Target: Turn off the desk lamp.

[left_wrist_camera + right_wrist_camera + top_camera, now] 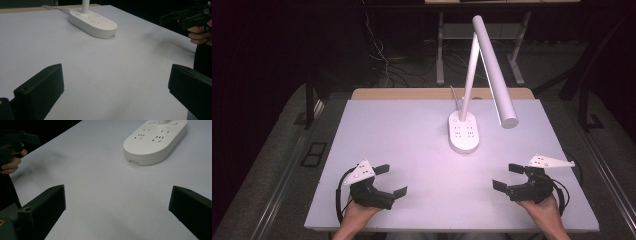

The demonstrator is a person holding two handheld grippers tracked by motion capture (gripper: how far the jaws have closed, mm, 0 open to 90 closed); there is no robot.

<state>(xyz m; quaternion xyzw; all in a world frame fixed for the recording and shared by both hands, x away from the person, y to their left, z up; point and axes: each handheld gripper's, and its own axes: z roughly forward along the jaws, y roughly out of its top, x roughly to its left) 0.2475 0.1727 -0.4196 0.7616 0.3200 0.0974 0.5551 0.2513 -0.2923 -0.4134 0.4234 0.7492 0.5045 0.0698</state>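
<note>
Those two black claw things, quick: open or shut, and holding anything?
Left gripper: open, holding nothing.
Right gripper: open, holding nothing.

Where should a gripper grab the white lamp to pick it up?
Probably the thin upright stem just above the base, coming in from the side with open jaws. The stem looks narrow enough to fit between them; the oval base is wide and flat, and the long lamp head hangs tilted overhead.

The white worktop (pixel 412 140) stood on a grey floor (pixel 272 165) in a dim room. Behind it, metal legs of another table (pixel 440 50) rose from the darkness, with loose cables (pixel 382 55) trailing beside them.
</note>
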